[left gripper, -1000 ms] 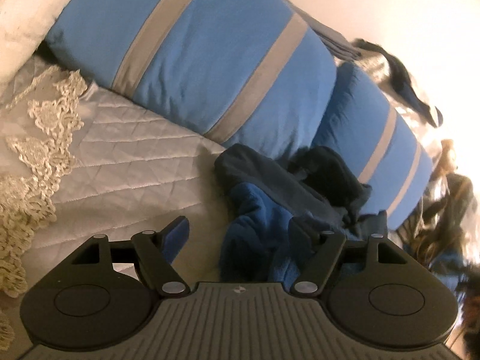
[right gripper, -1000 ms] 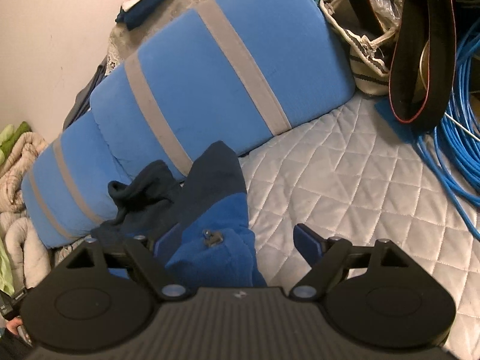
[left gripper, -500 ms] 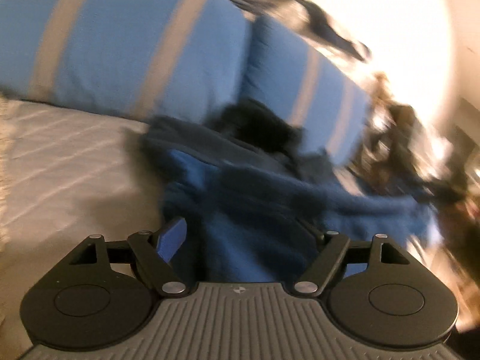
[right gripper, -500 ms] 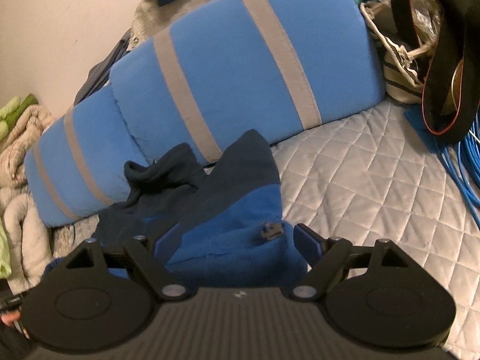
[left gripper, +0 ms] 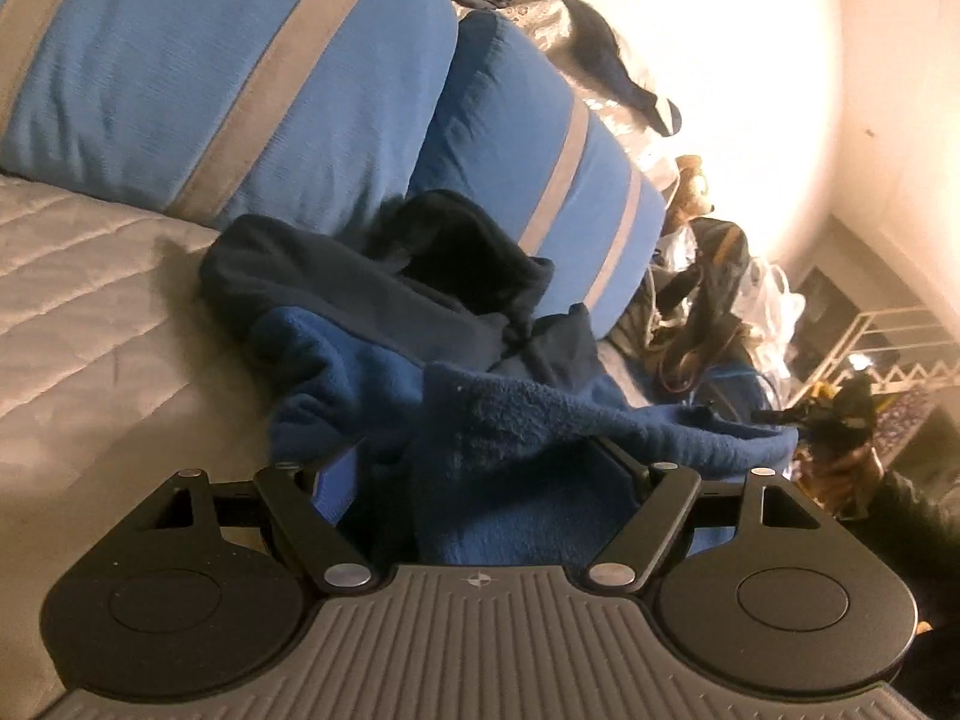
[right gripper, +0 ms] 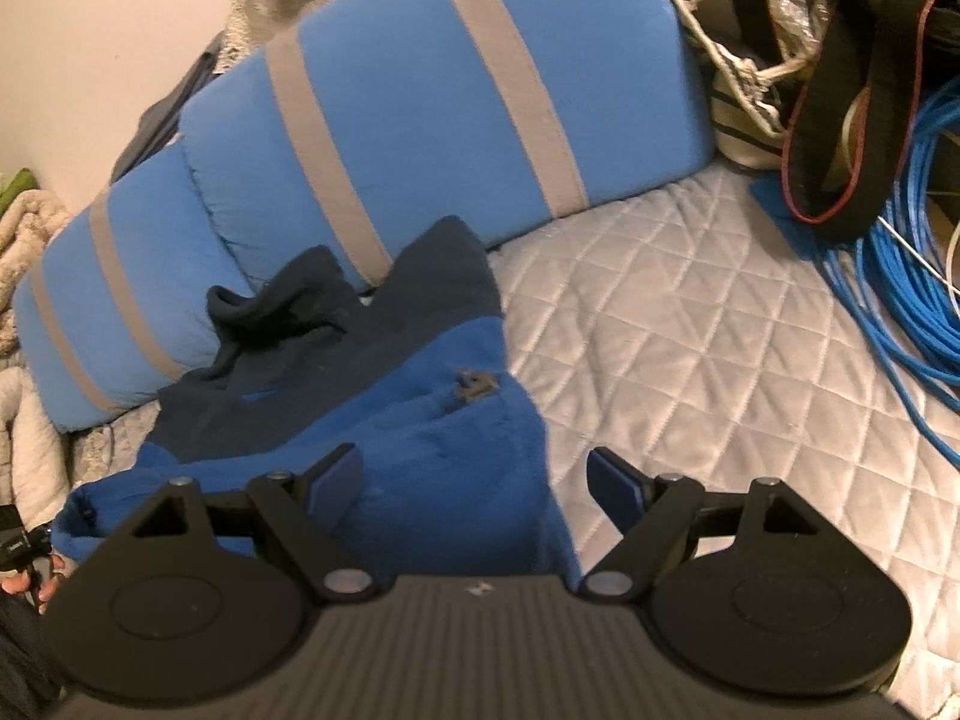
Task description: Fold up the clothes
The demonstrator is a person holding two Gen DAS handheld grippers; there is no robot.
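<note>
Lying crumpled on one quilted bed cover [right gripper: 690, 324], against two striped blue bolsters [right gripper: 420, 120]: one blue fleece garment [right gripper: 420, 456]. Standing spread, pinching nothing: left gripper [left gripper: 480, 474], fleece bunching between fingers, and right gripper [right gripper: 474, 480], straddling garment edge.

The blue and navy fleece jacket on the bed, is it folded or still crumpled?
Crumpled: the blue and navy fleece jacket lies bunched in uneven heaps against the striped pillows.

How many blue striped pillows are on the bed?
2. One pillow lies along the back of the bed, toward the tangled blue cables. The other pillow sits end to end with it, behind the crumpled blue fleece. More could be hidden outside both views.
</note>
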